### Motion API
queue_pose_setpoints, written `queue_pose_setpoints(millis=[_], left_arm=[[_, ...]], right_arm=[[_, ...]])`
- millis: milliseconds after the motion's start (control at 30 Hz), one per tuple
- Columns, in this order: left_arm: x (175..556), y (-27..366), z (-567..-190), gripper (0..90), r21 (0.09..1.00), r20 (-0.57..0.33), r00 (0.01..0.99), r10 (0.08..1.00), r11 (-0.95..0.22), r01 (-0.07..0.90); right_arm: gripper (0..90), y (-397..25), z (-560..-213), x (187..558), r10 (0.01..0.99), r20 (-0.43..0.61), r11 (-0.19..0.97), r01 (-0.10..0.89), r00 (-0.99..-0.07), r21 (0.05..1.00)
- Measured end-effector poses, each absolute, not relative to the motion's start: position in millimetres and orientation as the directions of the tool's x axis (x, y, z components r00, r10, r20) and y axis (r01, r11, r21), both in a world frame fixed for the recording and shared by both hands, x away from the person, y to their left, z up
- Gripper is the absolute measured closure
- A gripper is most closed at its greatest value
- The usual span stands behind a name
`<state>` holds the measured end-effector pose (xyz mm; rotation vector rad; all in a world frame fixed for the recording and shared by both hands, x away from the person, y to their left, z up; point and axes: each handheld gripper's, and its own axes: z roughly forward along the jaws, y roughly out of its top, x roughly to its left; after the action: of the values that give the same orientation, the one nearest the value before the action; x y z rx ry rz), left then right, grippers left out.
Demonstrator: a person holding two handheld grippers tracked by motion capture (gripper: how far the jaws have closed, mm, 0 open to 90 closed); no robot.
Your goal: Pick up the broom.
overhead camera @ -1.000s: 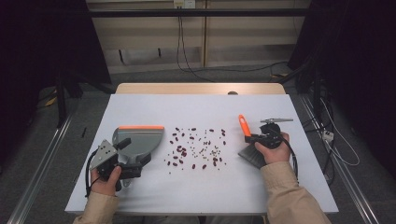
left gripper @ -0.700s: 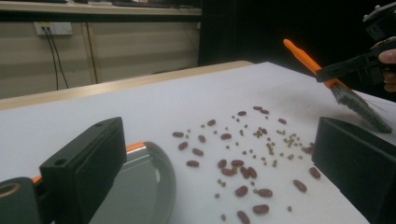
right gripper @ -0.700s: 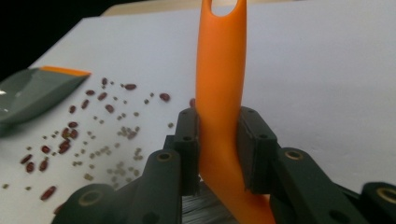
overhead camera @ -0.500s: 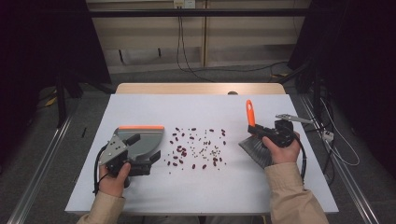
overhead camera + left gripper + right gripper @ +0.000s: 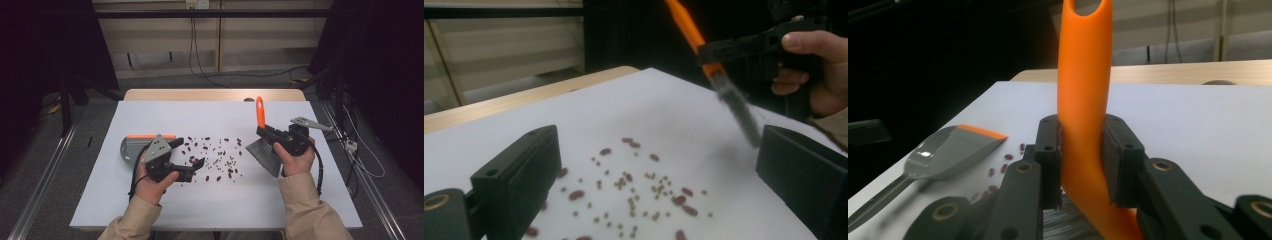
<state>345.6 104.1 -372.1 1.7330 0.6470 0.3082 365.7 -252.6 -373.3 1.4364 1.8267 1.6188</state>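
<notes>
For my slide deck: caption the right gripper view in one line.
Right gripper shut on the brush's orange handle, with the grey dustpan and scattered beans on the white table beyond.

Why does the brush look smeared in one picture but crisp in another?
In the left gripper view the brush has streaked bristles, probably motion blur, while the beans are fairly sharp. In the right gripper view its orange handle sits crisp in the right claw, and the dustpan behind looks soft. The high view is evenly lit with dark surroundings.

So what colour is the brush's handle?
Bright orange; the brush handle shows best in the right gripper view, clamped between the jaws.
</notes>
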Motion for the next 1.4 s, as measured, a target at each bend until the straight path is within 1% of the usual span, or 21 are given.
queue_pose_setpoints(millis=[100, 167, 267, 467, 533, 567, 600, 633, 667, 767, 833, 900, 1100, 1200, 1267, 1367, 1400], left_arm=[[352, 90, -373, 4.8, 0.949, -0.169, 0.82, 0.547, -0.136, 0.286], [356, 81, -375, 4.9, 0.944, -0.187, 0.825, 0.533, -0.135, 0.301], [363, 71, -378, 10.5, 0.931, -0.223, 0.834, 0.505, -0.144, 0.336], [373, 56, -385, 18.0, 0.901, -0.283, 0.824, 0.491, -0.158, 0.404], [375, 53, -387, 26.8, 0.895, -0.295, 0.825, 0.482, -0.164, 0.416], [376, 52, -388, 27.9, 0.89, -0.301, 0.823, 0.482, -0.169, 0.424], [376, 52, -389, 31.4, 0.885, -0.307, 0.822, 0.48, -0.175, 0.432], [377, 52, -390, 50.1, 0.882, -0.303, 0.823, 0.479, -0.185, 0.433], [377, 53, -390, 50.1, 0.88, -0.307, 0.821, 0.481, -0.186, 0.438], [377, 56, -390, 76.2, 0.871, -0.328, 0.827, 0.457, -0.192, 0.452], [377, 59, -389, 81.5, 0.872, -0.325, 0.826, 0.46, -0.192, 0.45], [378, 61, -388, 83.9, 0.872, -0.335, 0.824, 0.458, -0.182, 0.455], [378, 66, -385, 84.9, 0.868, -0.348, 0.823, 0.449, -0.178, 0.464], [378, 69, -384, 85.0, 0.866, -0.353, 0.82, 0.45, -0.176, 0.469], [378, 72, -383, 85.0, 0.866, -0.354, 0.82, 0.45, -0.172, 0.469], [379, 76, -381, 85.0, 0.867, -0.353, 0.819, 0.452, -0.17, 0.468], [379, 76, -380, 85.0, 0.869, -0.353, 0.819, 0.452, -0.167, 0.467]], right_arm=[[72.1, -236, -372, 368, 0.811, 0.349, -0.119, 0.45, -0.47, 0.885], [72.1, -225, -371, 370, 0.796, 0.359, -0.124, 0.449, -0.487, 0.885], [72.1, -208, -369, 372, 0.793, 0.338, -0.111, 0.426, -0.507, 0.898], [72.1, -177, -366, 375, 0.781, 0.303, -0.079, 0.394, -0.546, 0.916], [72.0, -170, -366, 377, 0.77, 0.31, -0.079, 0.399, -0.557, 0.914], [72.0, -167, -366, 378, 0.769, 0.31, -0.08, 0.396, -0.56, 0.915], [72.1, -164, -366, 378, 0.764, 0.311, -0.08, 0.396, -0.565, 0.915], [72.0, -159, -366, 378, 0.756, 0.311, -0.079, 0.392, -0.576, 0.917], [72.0, -159, -366, 378, 0.756, 0.311, -0.079, 0.392, -0.576, 0.917], [72.0, -156, -365, 377, 0.742, 0.308, -0.073, 0.384, -0.596, 0.92], [71.9, -157, -365, 376, 0.729, 0.313, -0.078, 0.381, -0.608, 0.921], [71.9, -159, -364, 376, 0.714, 0.329, -0.094, 0.381, -0.618, 0.92], [70.2, -165, -362, 374, 0.67, 0.336, -0.099, 0.369, -0.662, 0.924], [57.7, -168, -363, 373, 0.675, 0.296, -0.077, 0.335, -0.676, 0.939], [48.8, -173, -364, 372, 0.679, 0.289, -0.08, 0.323, -0.675, 0.943], [43.0, -184, -367, 371, 0.675, 0.28, -0.081, 0.309, -0.682, 0.948], [42.5, -188, -368, 371, 0.674, 0.272, -0.077, 0.301, -0.687, 0.951]])
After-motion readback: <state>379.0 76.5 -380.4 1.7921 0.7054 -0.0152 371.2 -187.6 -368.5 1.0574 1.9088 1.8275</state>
